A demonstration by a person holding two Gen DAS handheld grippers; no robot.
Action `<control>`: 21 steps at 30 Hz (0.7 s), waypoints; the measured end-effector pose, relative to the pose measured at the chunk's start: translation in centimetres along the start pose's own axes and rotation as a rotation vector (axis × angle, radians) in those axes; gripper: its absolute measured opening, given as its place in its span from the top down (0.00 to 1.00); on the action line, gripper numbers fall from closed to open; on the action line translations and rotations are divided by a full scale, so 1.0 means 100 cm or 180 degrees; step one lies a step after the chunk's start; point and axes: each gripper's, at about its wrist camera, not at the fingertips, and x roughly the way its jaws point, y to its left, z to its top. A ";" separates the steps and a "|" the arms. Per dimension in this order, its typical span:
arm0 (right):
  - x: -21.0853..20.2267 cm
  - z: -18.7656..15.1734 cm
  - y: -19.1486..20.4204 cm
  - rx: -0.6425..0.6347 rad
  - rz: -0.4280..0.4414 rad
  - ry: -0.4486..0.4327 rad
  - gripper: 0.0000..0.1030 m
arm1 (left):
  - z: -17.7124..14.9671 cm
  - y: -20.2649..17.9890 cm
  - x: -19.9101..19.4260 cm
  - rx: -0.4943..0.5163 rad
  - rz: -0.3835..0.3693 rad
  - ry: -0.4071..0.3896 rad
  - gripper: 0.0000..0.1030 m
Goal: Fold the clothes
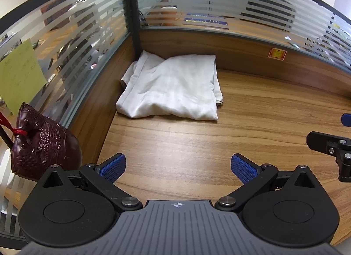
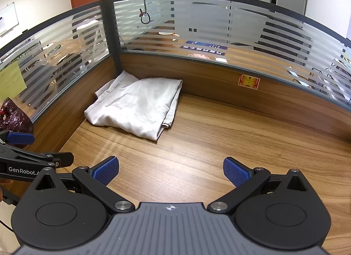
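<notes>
A white garment [image 1: 173, 86] lies folded into a rough rectangle in the far left corner of the wooden desk [image 1: 252, 123], against the partition walls. It also shows in the right wrist view [image 2: 136, 108]. My left gripper [image 1: 178, 167] is open and empty, held above the bare desk well short of the garment. My right gripper [image 2: 171, 172] is open and empty too, also short of the garment and to its right. Part of the right gripper [image 1: 333, 145] shows at the right edge of the left wrist view, and part of the left gripper [image 2: 26, 156] at the left edge of the right wrist view.
Striped glass partitions [image 1: 219, 9] on wooden panels close the desk at the back and left. A dark red carved ornament [image 1: 41, 145] stands at the left, near my left gripper. A green note [image 1: 19, 75] sticks on the left glass. A red sticker [image 2: 249, 81] is on the back panel.
</notes>
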 end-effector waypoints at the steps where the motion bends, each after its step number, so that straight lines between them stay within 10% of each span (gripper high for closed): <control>1: 0.001 0.001 0.000 -0.0003 0.0004 0.0001 0.00 | 0.000 0.000 0.000 0.0019 -0.0002 -0.0010 0.00; 21: 0.011 0.008 0.000 -0.0027 0.0043 0.0019 0.00 | 0.006 -0.001 0.007 0.0131 0.0076 0.0046 0.00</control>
